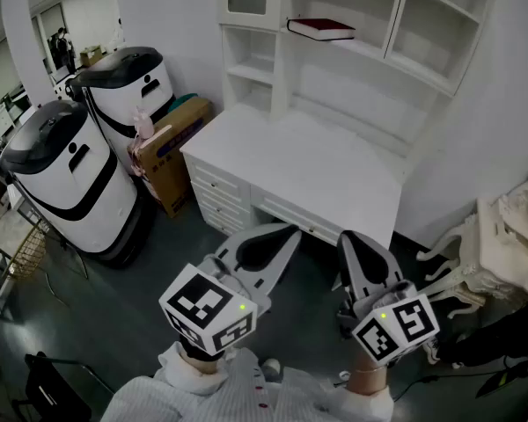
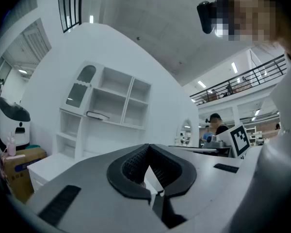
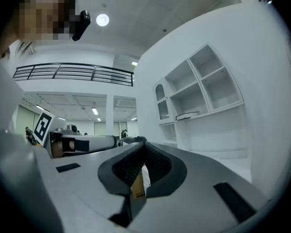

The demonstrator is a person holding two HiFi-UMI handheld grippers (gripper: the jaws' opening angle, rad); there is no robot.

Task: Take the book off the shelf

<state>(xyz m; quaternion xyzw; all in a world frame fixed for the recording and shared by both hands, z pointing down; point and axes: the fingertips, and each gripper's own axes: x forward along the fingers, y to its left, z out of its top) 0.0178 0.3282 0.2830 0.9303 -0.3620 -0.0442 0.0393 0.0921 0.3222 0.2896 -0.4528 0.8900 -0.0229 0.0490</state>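
Near the person, low in the head view, the left gripper [image 1: 290, 230] is closed all the way. Its two jaws touch at the tips and it holds nothing. Just to its right, the right gripper [image 1: 348, 236] is closed too, with its tips together and nothing in its hold. In the right gripper view, a small bit of brown and white shows through the little gap under the tips. I cannot tell what it is. White sleeves [image 1: 246, 394] show on the near side of both grippers.

Both grippers point at a white desk and are well apart from the book [image 1: 321, 29]. The tabletop [image 1: 326, 174] lies just past the gripper tips, on the far side. Drawers [image 1: 216, 192] are set in the front of the desk, on its left side.

At the far edge of the tabletop stands a white shelf [image 1: 378, 55] with many open spaces. The book is dark red. It lies flat on the shelf, up high, toward the left side.

Just left of the desk, a brown cardboard box [image 1: 172, 152] sits on the floor. Farther left stand two big white and black machines [image 1: 66, 178]. Right of the desk is a white thing with curly legs [image 1: 497, 236].
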